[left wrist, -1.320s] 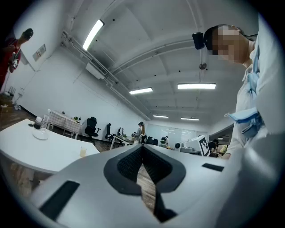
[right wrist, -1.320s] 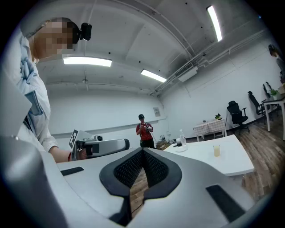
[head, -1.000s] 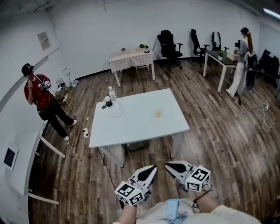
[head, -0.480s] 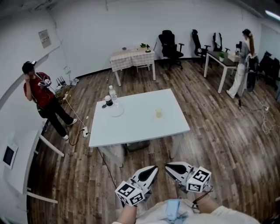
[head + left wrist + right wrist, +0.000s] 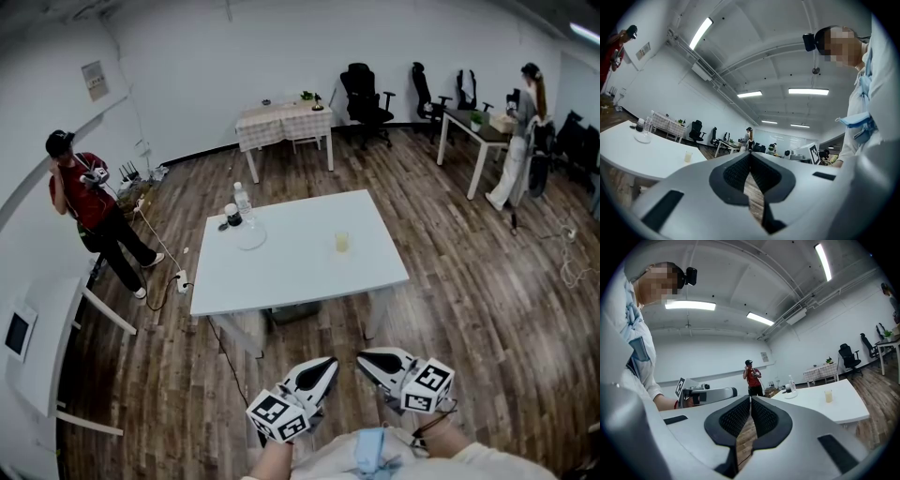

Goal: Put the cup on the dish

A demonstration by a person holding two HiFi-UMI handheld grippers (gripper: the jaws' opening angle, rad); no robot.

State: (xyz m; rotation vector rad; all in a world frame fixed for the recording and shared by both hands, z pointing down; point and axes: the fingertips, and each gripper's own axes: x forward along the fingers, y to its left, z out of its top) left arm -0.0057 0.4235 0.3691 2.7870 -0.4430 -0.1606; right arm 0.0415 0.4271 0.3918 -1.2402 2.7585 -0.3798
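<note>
A small pale yellow cup (image 5: 341,242) stands on the white table (image 5: 300,272), right of its middle. A clear round dish (image 5: 249,240) lies near the table's far left corner. Both grippers hang close to my body, well short of the table and over the wooden floor. My left gripper (image 5: 327,363) is shut with nothing in it, tips touching. My right gripper (image 5: 362,357) is likewise shut and empty. The cup (image 5: 687,157) and dish (image 5: 642,138) show small in the left gripper view, and the cup (image 5: 828,396) and dish (image 5: 790,395) show again in the right gripper view.
A water bottle (image 5: 240,200) and a dark jar (image 5: 232,217) stand by the dish. A person in red (image 5: 89,211) stands at the left wall near cables on the floor. Another table (image 5: 283,124), office chairs (image 5: 366,101) and a second person (image 5: 518,131) are at the back.
</note>
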